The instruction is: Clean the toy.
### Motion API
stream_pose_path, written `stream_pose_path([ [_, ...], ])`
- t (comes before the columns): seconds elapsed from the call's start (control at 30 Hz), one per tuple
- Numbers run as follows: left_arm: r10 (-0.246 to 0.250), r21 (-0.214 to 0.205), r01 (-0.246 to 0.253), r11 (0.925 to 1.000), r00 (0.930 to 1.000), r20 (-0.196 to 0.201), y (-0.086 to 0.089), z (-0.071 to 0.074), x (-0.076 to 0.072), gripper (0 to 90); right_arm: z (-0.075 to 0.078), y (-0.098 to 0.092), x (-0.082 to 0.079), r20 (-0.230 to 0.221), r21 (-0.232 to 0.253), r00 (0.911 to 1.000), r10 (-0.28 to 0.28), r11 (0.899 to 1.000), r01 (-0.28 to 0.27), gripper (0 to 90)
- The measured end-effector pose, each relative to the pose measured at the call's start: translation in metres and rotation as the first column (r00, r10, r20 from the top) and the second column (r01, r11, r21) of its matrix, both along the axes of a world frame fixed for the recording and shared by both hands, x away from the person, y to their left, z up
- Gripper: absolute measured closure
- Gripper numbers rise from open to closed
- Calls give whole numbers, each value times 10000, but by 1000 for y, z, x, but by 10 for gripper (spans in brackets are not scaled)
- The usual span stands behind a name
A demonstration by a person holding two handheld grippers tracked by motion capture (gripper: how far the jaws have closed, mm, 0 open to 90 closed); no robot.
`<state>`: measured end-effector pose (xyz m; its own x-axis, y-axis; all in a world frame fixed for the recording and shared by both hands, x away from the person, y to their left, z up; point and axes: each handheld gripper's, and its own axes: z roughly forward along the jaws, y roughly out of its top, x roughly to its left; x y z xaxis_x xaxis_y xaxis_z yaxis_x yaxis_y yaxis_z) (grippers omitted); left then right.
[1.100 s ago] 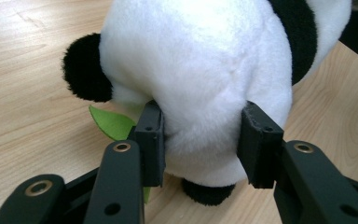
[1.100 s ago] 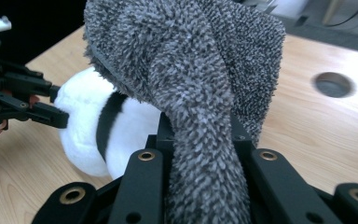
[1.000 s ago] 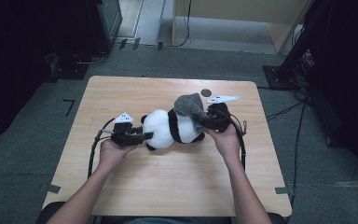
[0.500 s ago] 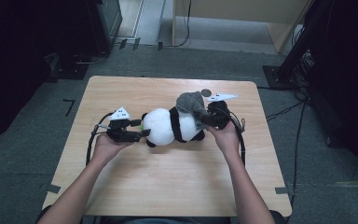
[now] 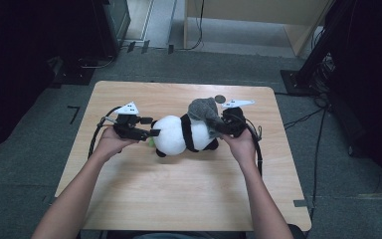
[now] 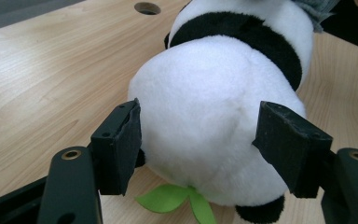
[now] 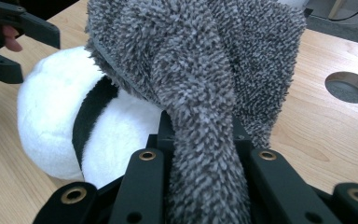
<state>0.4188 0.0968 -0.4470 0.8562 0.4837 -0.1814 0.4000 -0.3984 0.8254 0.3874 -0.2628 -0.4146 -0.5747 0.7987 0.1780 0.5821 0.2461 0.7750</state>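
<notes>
A black-and-white panda plush (image 5: 181, 135) lies on its side in the middle of the wooden table (image 5: 179, 199). A grey fuzzy cloth (image 5: 202, 110) is draped over its right end. My left gripper (image 5: 150, 127) is open, and in the left gripper view its pads (image 6: 121, 144) stand on either side of the panda's white rump (image 6: 205, 116); whether they touch it I cannot tell. A green felt leaf (image 6: 175, 199) pokes out under the plush. My right gripper (image 5: 222, 125) is shut on the grey cloth (image 7: 191, 65), a fold of which runs down between its jaws.
A round cable hole (image 5: 220, 98) sits in the table just behind the cloth. Cables trail from both grippers toward the table edges. Dark equipment and a cabinet stand on the floor beyond the far edge.
My left gripper has shifted slightly toward the far side, staying at the panda's rear. The panda, the cloth and my right gripper have barely moved.
</notes>
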Motion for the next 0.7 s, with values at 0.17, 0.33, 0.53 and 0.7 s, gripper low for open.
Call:
stream_pose_path([
  [0.17, 37, -63, -38, 10000, 9999, -168, -6, -8, -2, 322, 0, -1, 0, -20, 79, 10000, 86, 9999, -86, 755],
  [0.33, -22, 110, 25, 9999, 9998, -220, -5, -6, -2, 254, -1, 0, 0, 1, 77, 10000, 56, 10000, -56, 756],
  [0.53, -311, 174, 317, 9993, 9991, -304, -8, -10, -4, 0, -1, 0, 0, 10, 87, 10000, 79, 9999, -79, 756],
  [0.7, -697, 543, 712, 9960, 9971, -293, -19, -16, -9, 0, 0, 3, -1, 44, 124, 9997, 238, 9996, -239, 756],
])
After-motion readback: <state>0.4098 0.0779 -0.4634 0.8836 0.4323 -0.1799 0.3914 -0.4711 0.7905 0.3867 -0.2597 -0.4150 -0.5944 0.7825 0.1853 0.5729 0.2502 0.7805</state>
